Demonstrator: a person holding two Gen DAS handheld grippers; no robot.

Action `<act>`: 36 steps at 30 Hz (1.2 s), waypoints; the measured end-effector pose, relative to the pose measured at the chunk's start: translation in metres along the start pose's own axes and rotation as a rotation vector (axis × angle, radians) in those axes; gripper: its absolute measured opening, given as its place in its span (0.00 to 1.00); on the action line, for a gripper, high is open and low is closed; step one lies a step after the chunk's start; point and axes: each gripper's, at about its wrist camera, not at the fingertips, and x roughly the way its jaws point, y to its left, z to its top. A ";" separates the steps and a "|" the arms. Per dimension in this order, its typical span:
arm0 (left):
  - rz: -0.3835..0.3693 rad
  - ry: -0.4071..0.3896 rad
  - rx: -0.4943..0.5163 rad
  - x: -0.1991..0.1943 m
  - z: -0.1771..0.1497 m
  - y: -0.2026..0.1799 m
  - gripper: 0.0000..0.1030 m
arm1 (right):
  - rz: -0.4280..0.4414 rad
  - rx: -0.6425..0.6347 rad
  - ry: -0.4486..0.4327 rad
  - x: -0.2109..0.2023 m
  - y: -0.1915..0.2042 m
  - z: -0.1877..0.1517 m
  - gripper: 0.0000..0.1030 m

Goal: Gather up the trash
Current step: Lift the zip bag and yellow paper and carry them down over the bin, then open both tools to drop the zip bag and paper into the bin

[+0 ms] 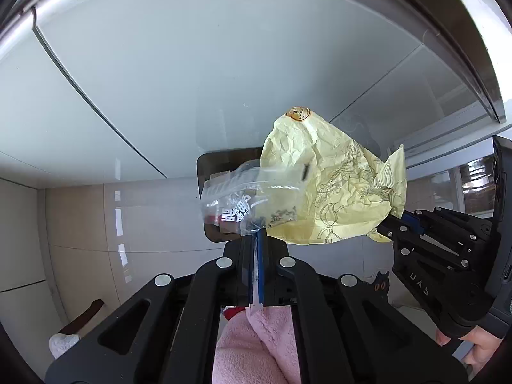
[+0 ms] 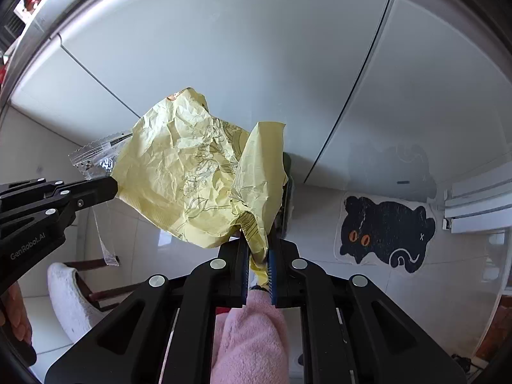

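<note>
My left gripper [image 1: 257, 240] is shut on a clear plastic wrapper [image 1: 236, 198] with white print and holds it up in the air. My right gripper [image 2: 259, 249] is shut on a crumpled pale yellow paper wrapper [image 2: 185, 176] with line drawings. The yellow wrapper also shows in the left wrist view [image 1: 329, 185], touching the clear one, with the right gripper [image 1: 388, 220] entering from the right. In the right wrist view the left gripper [image 2: 110, 187] comes in from the left, and the clear wrapper [image 2: 96, 160] peeks out behind the yellow paper.
A glass tabletop [image 1: 160, 73] with a metal rim fills the upper part of both views. Below are a tiled floor [image 2: 320, 233], a black cat-shaped mat [image 2: 387, 233], a chair with a white cushion [image 2: 67, 297], and pink fleece clothing [image 2: 249, 336].
</note>
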 end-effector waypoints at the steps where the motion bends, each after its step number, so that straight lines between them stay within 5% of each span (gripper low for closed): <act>1: -0.004 0.007 -0.007 0.010 0.001 0.002 0.00 | -0.001 0.003 0.013 0.009 -0.002 0.001 0.10; 12: 0.002 0.086 -0.045 0.105 0.020 0.013 0.00 | -0.001 0.031 0.113 0.095 -0.016 0.009 0.10; 24: 0.015 0.127 -0.080 0.152 0.028 0.032 0.03 | 0.034 0.072 0.166 0.156 -0.016 0.017 0.14; 26: 0.017 0.124 -0.086 0.154 0.030 0.033 0.05 | 0.034 0.079 0.166 0.157 -0.018 0.019 0.26; 27: 0.017 0.124 -0.088 0.154 0.031 0.033 0.10 | 0.043 0.080 0.168 0.158 -0.018 0.020 0.36; 28: 0.015 0.125 -0.091 0.152 0.032 0.033 0.12 | 0.048 0.082 0.163 0.158 -0.018 0.021 0.57; 29: 0.011 0.126 -0.093 0.152 0.032 0.033 0.17 | 0.042 0.080 0.157 0.157 -0.018 0.022 0.62; 36: 0.008 0.125 -0.095 0.150 0.034 0.034 0.42 | 0.027 0.095 0.147 0.149 -0.019 0.023 0.69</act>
